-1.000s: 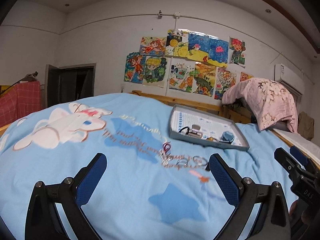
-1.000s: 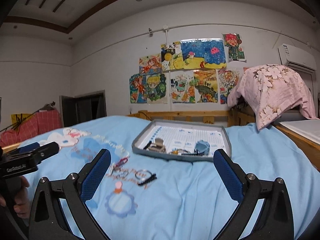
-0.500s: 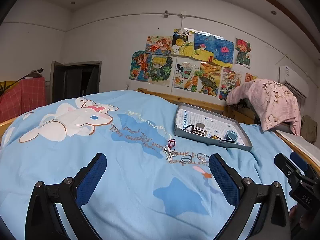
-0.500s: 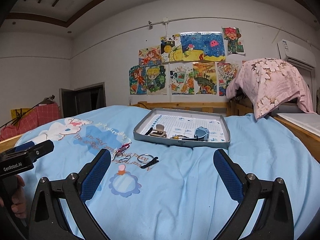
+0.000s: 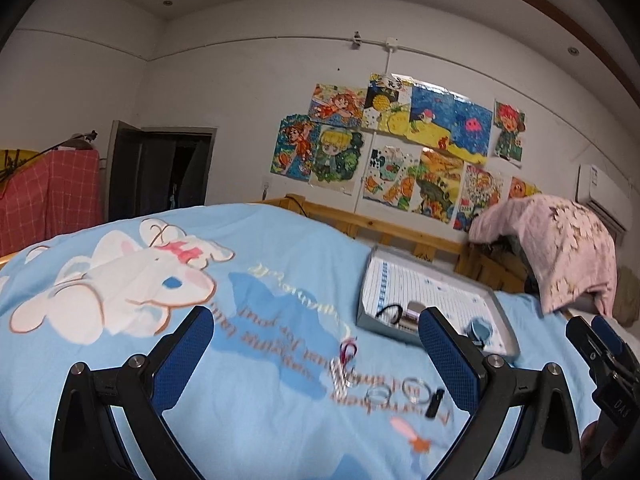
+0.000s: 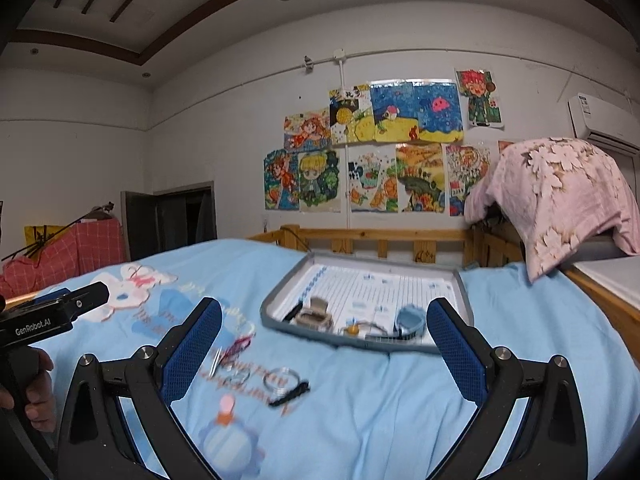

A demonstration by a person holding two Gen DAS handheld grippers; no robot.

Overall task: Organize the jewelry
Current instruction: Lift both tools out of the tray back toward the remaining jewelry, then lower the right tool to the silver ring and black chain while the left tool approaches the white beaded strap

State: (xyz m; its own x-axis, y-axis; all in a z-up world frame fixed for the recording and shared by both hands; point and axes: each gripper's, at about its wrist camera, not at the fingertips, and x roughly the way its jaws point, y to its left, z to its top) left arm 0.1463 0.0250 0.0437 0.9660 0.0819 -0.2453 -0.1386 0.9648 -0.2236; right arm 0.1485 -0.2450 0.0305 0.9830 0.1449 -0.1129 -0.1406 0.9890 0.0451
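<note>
Jewelry: loose rings, black clip & red-looped piece lie on blue bedspread just before grey tray. Both grippers wide open, empty, closer than 1 s ago; pickup prob. next.

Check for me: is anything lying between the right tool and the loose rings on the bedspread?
Nothing visible is. The right tool is open above bare blue bedspread, and the loose rings with the black clip lie in front of it. The gray tray sits beyond them.
</note>
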